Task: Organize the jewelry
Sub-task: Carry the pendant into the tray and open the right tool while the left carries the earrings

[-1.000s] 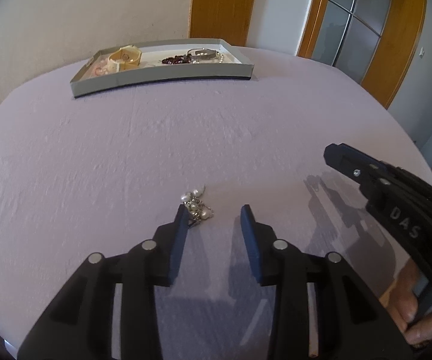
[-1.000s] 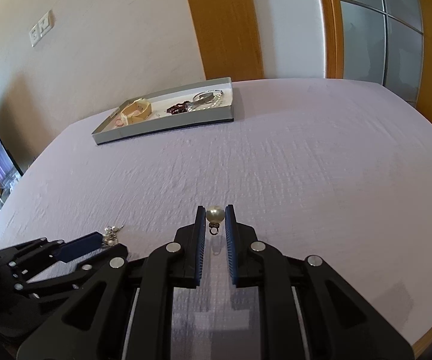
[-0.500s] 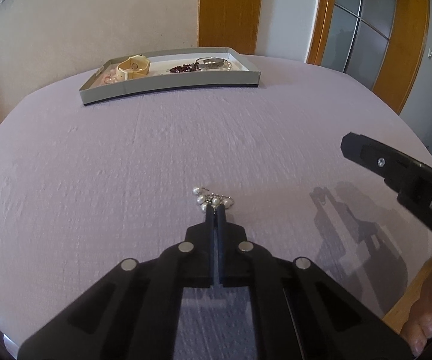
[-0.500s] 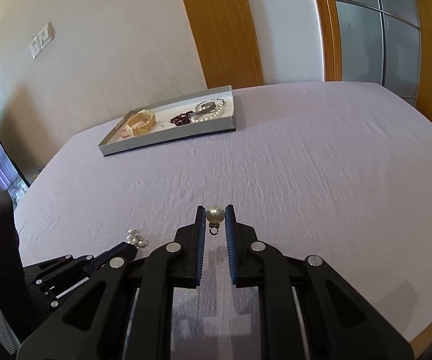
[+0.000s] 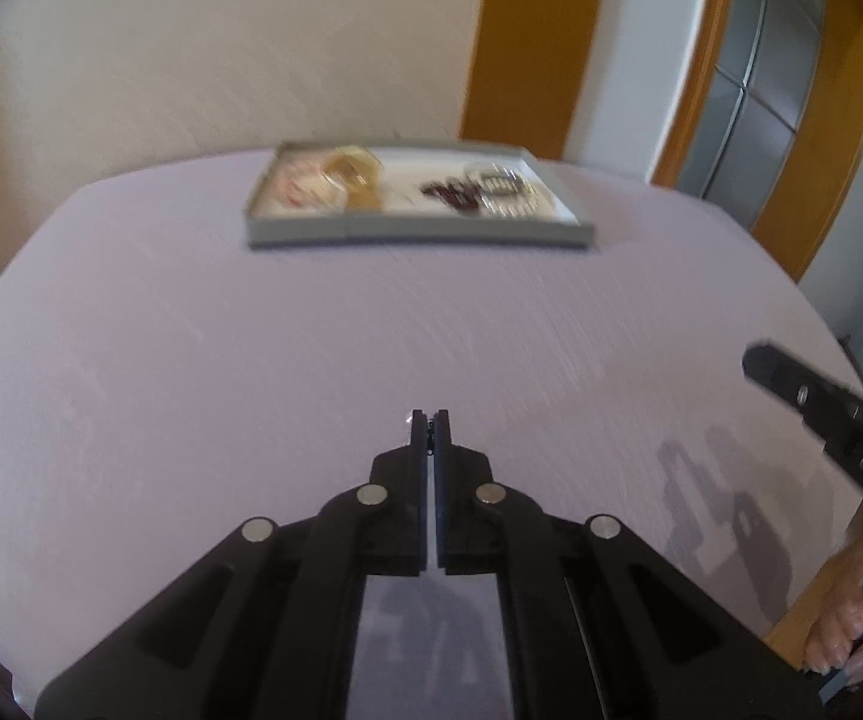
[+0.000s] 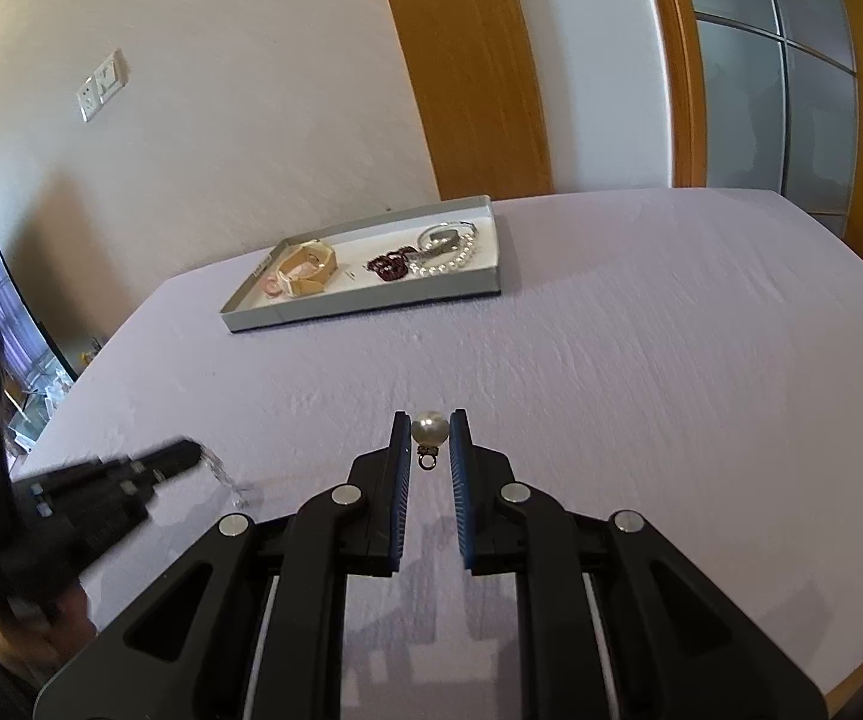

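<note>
i have both claws loaded, left claw [image 5: 430, 420] pinching the pearl cluster [image 6: 224, 476], right claw [image 6: 430, 429] clamped on the pearl pendant [image 6: 429, 429], and next i judge both must travel to the tray [image 6: 371, 306] beyond.

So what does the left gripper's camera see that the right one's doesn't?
Only the left wrist view shows the left gripper head-on, shut on something tiny and dark, and the person's hand at the lower right.

Only the right wrist view shows the right gripper pinching a pearl earring, a wall switch, and a small blurred piece dangling from the left gripper's tip.

Both show the grey tray of jewelry at the far side of the lilac tablecloth, and each glimpses the other gripper.
</note>
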